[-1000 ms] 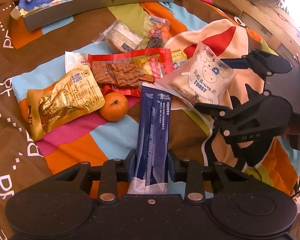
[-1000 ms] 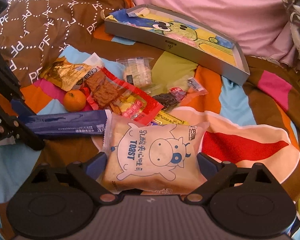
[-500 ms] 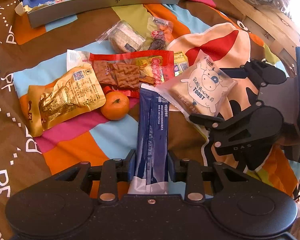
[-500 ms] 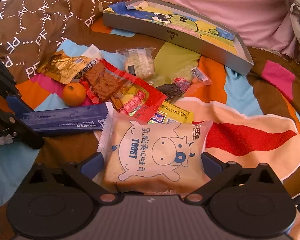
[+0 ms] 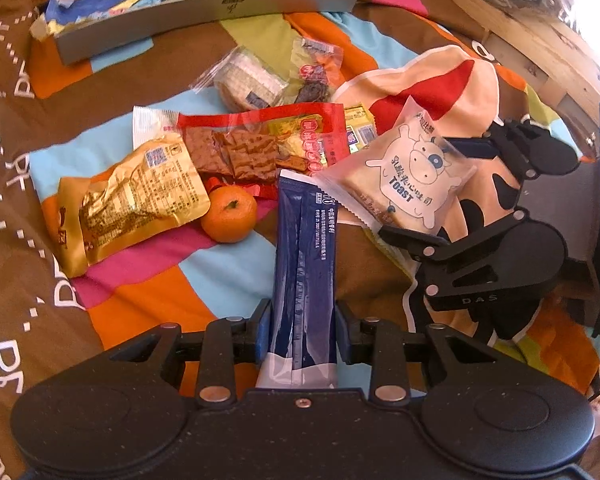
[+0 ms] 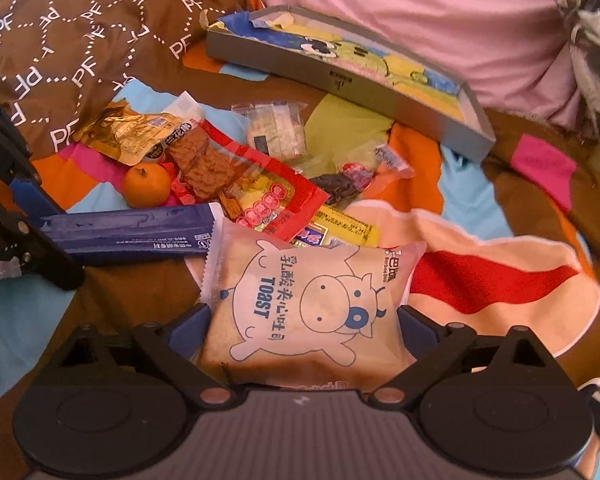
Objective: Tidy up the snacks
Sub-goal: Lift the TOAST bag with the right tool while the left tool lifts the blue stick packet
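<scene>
On a patchwork bedspread, near its middle: a loose cluster of snacks. Left gripper clamped narrow on the near end of a long blue stick pack, far end of the pack lying just beside a tangerine and touching the edge of a toast packet. Right gripper closed to a wide span around that toast packet, blue pads pressing both its sides, cartoon cow face up. Beyond the tangerine, a crumpled gold foil pouch, overlapped at one corner by a red bag of brown biscuits. Under the red bag's far end, a small yellow sachet, partly hidden. Further toward the far edge of the bedspread, a clear bag of pale crackers and, touching it, a clear wrapper with dark pieces. At the far edge, well apart from the cluster, a shallow grey box with a cartoon lining, nothing from the cluster inside it. Behind the box, pink fabric. At the right side in the left wrist view, wooden slats.
</scene>
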